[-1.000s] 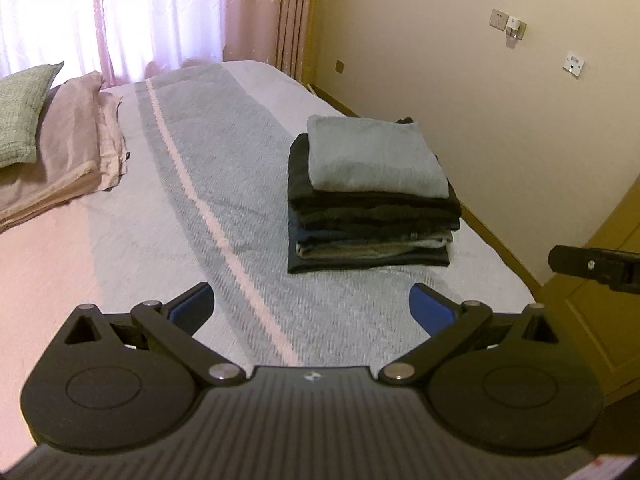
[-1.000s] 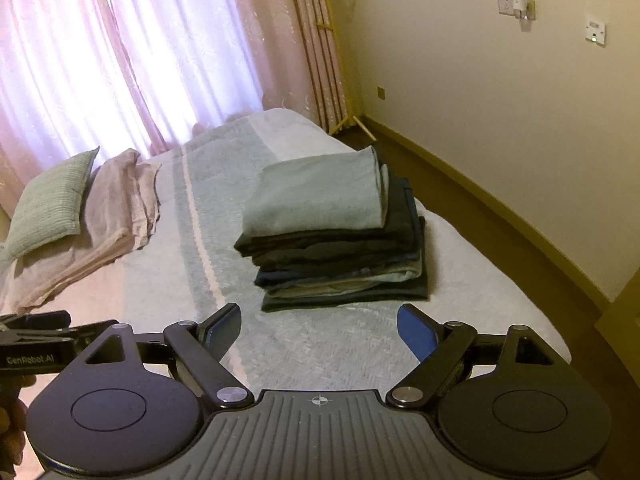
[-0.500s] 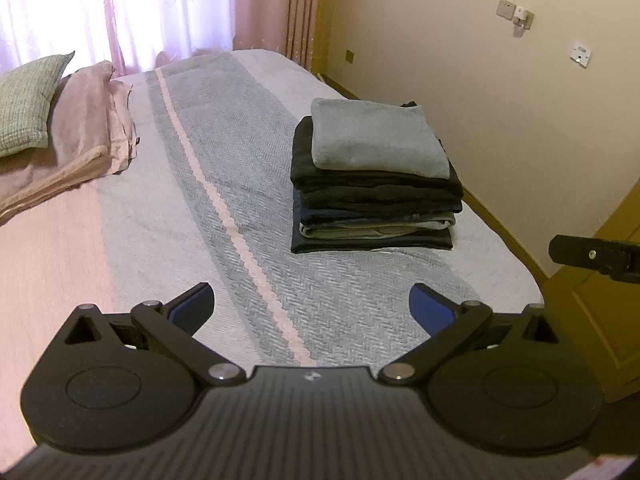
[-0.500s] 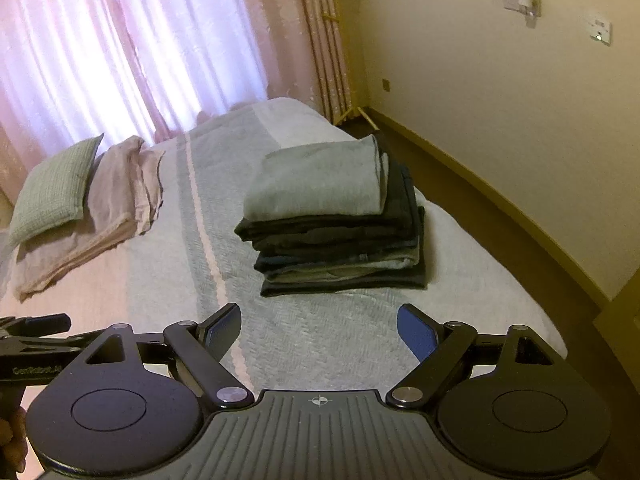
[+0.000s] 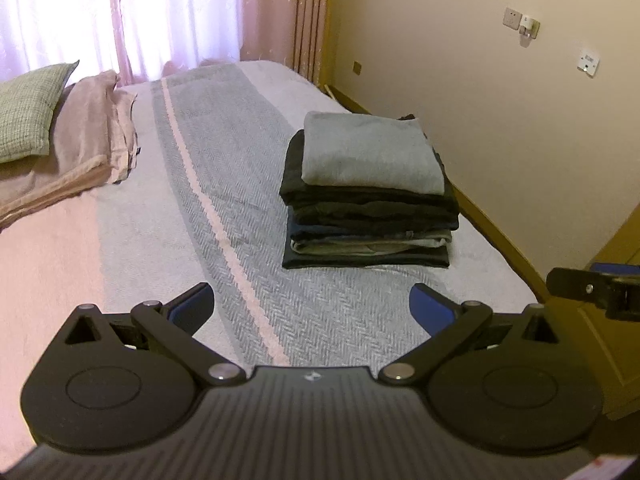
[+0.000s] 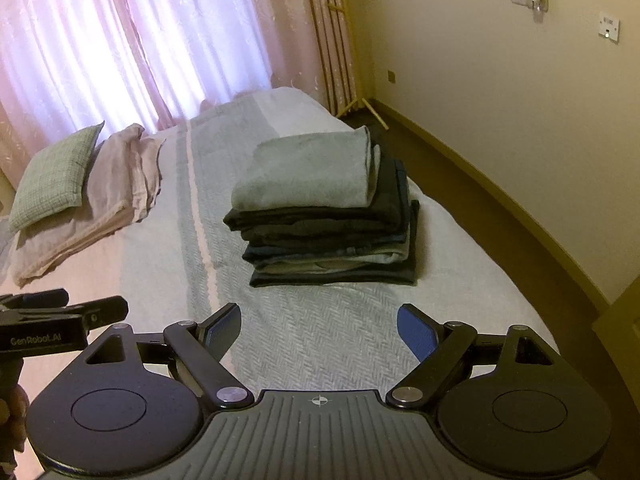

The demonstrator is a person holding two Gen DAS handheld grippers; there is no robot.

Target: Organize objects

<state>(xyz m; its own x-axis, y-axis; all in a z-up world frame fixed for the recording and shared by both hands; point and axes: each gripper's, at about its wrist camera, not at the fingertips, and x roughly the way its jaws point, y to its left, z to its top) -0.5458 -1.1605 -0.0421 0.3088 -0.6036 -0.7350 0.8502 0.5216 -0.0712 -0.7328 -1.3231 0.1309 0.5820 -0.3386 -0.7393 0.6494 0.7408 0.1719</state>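
Both grippers are hovering over the foot of the bed (image 5: 320, 320), empty. Left gripper (image 5: 312, 308): fingers spread wide, gripping nothing. Right gripper (image 6: 320, 328): same, wide apart, nothing between them.

The stack of folded clothes (image 6: 328, 216) is sitting on the bed toward its right edge, grey towel (image 6: 308, 172) on top, dark items underneath, edges roughly squared. It is lying ahead of both grippers, apart from them.

Judging progress: folding and stacking look done. No loose garments are showing. Pillow (image 5: 32, 112) and pink blanket (image 5: 88, 136) are lying at the far left. Likely remaining: moving the stack somewhere, destination not visible.
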